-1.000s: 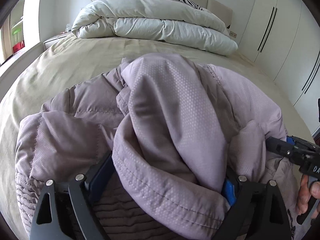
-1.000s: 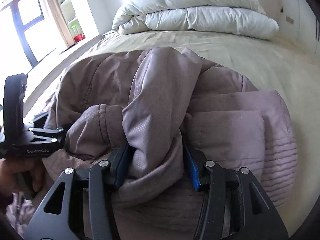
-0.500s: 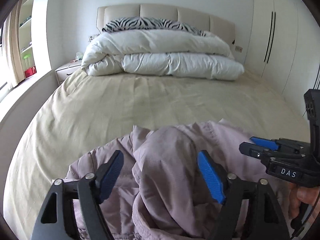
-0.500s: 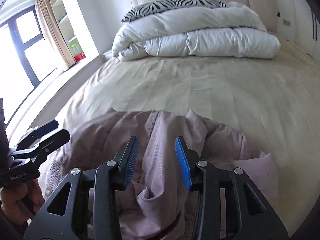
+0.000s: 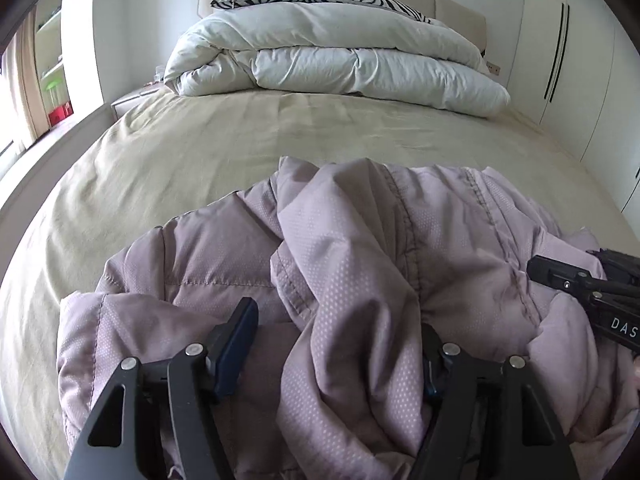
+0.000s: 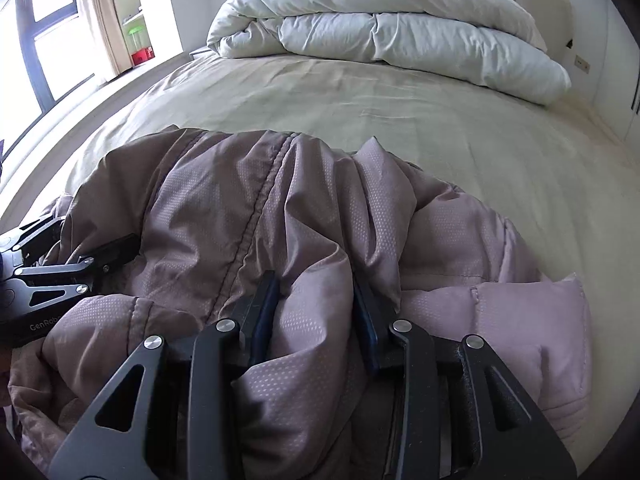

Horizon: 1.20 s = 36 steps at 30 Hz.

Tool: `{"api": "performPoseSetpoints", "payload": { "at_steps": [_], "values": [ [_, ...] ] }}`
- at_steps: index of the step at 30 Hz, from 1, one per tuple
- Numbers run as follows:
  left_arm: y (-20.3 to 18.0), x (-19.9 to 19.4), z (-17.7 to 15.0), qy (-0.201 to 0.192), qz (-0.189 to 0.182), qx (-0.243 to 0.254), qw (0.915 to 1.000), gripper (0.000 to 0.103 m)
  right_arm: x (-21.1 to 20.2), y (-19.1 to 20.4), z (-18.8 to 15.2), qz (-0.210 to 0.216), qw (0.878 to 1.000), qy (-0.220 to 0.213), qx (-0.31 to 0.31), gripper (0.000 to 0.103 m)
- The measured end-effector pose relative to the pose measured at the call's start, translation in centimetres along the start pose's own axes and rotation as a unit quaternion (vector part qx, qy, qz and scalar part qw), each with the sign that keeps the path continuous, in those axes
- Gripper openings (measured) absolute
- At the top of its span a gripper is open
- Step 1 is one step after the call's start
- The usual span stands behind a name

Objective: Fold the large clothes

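Between the pads of the right gripper (image 6: pixel 315 284): a raised ridge of mauve fabric, pinched from both sides, clamped firm. At the left gripper (image 5: pixel 338 320): fingers well apart, a thicker fold of the same quilted jacket (image 5: pixel 224 248) standing between them, pressed against the right-hand pad only, with the left-hand pad bare and clear of the fold. No full grip there, by the look of it.

Outward from both pairs of fingers: the bunched, puffy jacket, heaped on the near part of the bed sheet (image 5: pixel 200 152), lying directly ahead of and beneath both tools. Stitched seams running away from the fingers toward the headboard, so the long axis probably points up the bed, not across it. Both grippers side by side at the near edge of the garment, close together, neither clearly nearer to the far hem.

Beyond the jacket: a wide stretch of beige sheet, then a folded white duvet (image 5: pixel 340 60) well apart at the head of the bed.

Likely next: a closing of the left fingers on their fold, then a spread or pull along the seam line. Risk of slippage on the left side until then.
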<state>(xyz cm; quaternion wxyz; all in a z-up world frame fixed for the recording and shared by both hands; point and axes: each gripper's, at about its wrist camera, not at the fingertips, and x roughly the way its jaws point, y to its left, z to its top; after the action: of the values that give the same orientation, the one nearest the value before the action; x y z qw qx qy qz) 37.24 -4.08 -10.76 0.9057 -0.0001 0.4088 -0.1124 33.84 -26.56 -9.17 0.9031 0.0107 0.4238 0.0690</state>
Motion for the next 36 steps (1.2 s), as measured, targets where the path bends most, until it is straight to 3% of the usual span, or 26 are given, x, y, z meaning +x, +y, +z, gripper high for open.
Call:
{"api": "performPoseSetpoints", "payload": {
  "at_steps": [4, 6, 9, 11, 14, 18, 20, 21, 23, 24, 26, 30, 36],
  "values": [
    [-0.2, -4.6, -1.0, -0.049, 0.002, -0.007, 0.9988, 0.071, -7.2, 1.3, -1.4, 0.029, 0.997, -0.072, -0.009, 0.035],
    [-0.7, -5.5, -1.9, -0.059, 0.004, 0.001, 0.9982, 0.071, -8.8, 2.4, -2.6, 0.039, 0.996, -0.08, -0.028, 0.035],
    [-0.8, -3.4, -2.8, -0.023, 0.004, 0.002, 0.9997, 0.074, -7.3, 4.4, -4.7, 0.025, 0.996, -0.046, -0.071, 0.035],
    [-0.4, -2.1, -2.9, -0.01, -0.002, -0.003, 0.9999, 0.08, -4.7, 5.1, -6.2, 0.015, 0.996, 0.0, -0.084, 0.036],
    [-0.7, -1.8, -2.8, -0.004, 0.007, 0.006, 0.9999, 0.081, -3.9, 5.0, -6.8, 0.011, 0.996, -0.012, -0.084, 0.037],
    [0.5, -4.9, -2.8, -0.01, -0.022, -0.032, 0.9992, 0.08, -6.5, 4.8, -6.3, 0.009, 0.998, -0.011, -0.056, 0.037],
    [1.4, -8.0, -3.5, -0.028, -0.04, -0.043, 0.9979, 0.081, -9.9, 4.7, -6.7, 0.03, 0.998, -0.04, -0.043, 0.046],
    [2.0, -9.8, -4.2, -0.037, -0.048, -0.046, 0.9971, 0.083, -12.0, 4.7, -7.2, 0.038, 0.997, -0.06, -0.04, 0.056],
    [3.7, -13.7, -6.2, -0.054, -0.07, -0.061, 0.9942, 0.098, -16.2, 4.5, -8.8, 0.056, 0.993, -0.103, -0.033, 0.077],
    [4.7, -15.6, -7.6, -0.062, -0.081, -0.069, 0.9924, 0.101, -18.3, 4.2, -9.8, 0.065, 0.991, -0.118, -0.027, 0.079],
    [6.8, -19.0, -10.8, -0.064, -0.089, -0.084, 0.9905, 0.103, -21.4, 3.5, -11.8, 0.086, 0.989, -0.123, -0.011, 0.081],
    [10.8, -23.9, -17.9, -0.025, -0.094, -0.12, 0.988, 0.103, -25.6, 0.8, -17.1, 0.132, 0.986, -0.09, 0.047, 0.081],
    [13.8, -27.8, -27.6, 0.047, -0.12, -0.189, 0.9735, 0.103, -30.8, -2.3, -26.8, 0.117, 0.986, -0.056, 0.103, 0.081]
  ]
}}
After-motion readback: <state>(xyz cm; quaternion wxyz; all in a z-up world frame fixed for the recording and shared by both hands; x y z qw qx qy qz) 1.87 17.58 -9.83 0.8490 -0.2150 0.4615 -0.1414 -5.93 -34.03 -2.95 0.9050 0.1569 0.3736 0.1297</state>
